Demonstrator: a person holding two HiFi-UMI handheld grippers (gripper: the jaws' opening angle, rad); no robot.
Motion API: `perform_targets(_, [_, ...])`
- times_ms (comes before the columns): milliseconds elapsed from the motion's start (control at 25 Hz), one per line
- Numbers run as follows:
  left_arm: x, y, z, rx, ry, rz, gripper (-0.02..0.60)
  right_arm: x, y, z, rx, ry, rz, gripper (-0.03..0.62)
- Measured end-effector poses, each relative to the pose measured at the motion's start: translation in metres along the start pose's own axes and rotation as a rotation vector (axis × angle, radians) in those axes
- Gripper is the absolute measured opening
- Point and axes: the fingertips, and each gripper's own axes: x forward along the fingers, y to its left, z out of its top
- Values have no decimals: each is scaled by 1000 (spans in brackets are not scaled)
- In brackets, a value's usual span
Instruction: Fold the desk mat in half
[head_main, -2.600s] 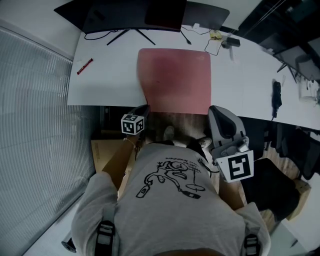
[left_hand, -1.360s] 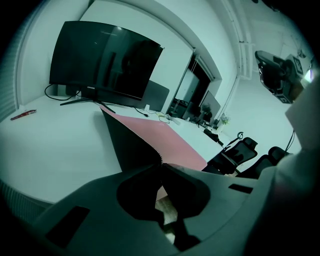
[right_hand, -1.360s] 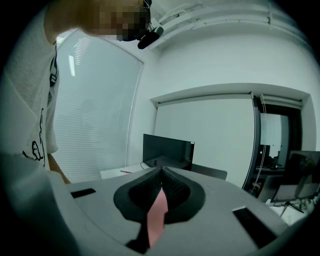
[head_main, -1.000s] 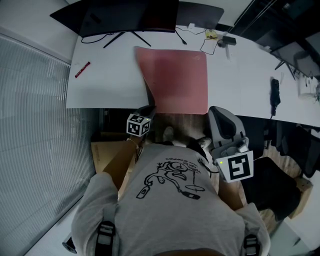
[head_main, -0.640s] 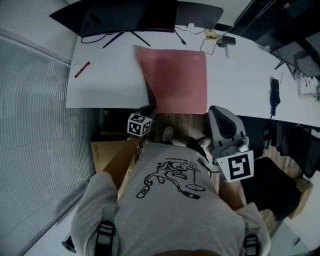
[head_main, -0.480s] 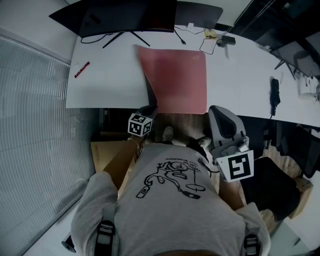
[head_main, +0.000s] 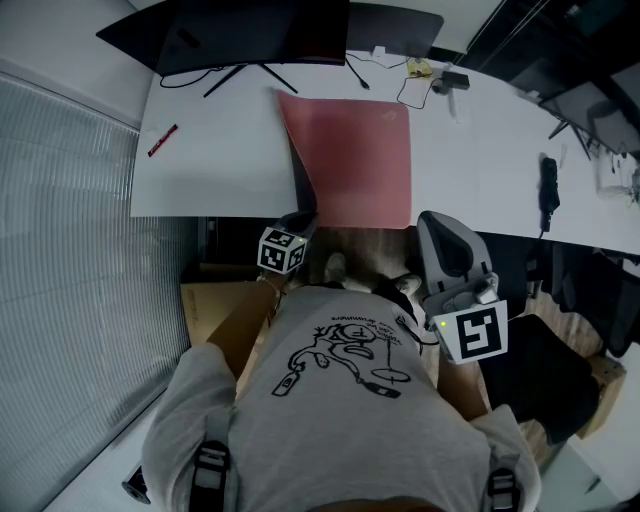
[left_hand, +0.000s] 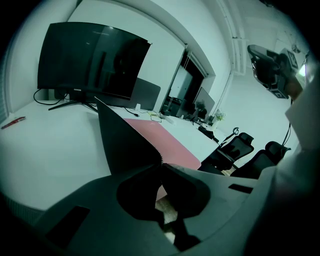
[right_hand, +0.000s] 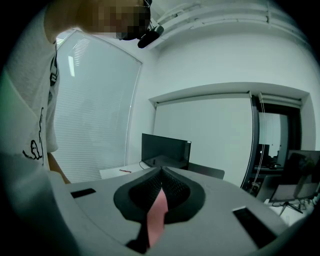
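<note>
Left tongs (left_hand: 160, 161) and right tongs (right_hand: 160, 175) pinch pink, dark-backed desk mat (head_main: 350, 150)

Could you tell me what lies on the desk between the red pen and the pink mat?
Nothing; the head view shows only bare white desk between red pen and pink mat.

The pink desk mat (head_main: 350, 150) lies on the white desk (head_main: 220, 170), its near edge at the desk's rim; the mat's near left corner is lifted, dark underside showing, at the left gripper (head_main: 302, 220); the right gripper (head_main: 425, 220) sits at its near right corner; a monitor (head_main: 250, 35) stands beyond the mat; a red pen (head_main: 162, 140) lies well to its left; cables (head_main: 420, 80) lie by its far right corner.
</note>
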Motion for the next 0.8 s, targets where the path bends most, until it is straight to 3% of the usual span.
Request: perform_targets(800, [14, -18, 2, 14, 12, -11, 31, -8, -17, 0, 1, -10, -2, 9])
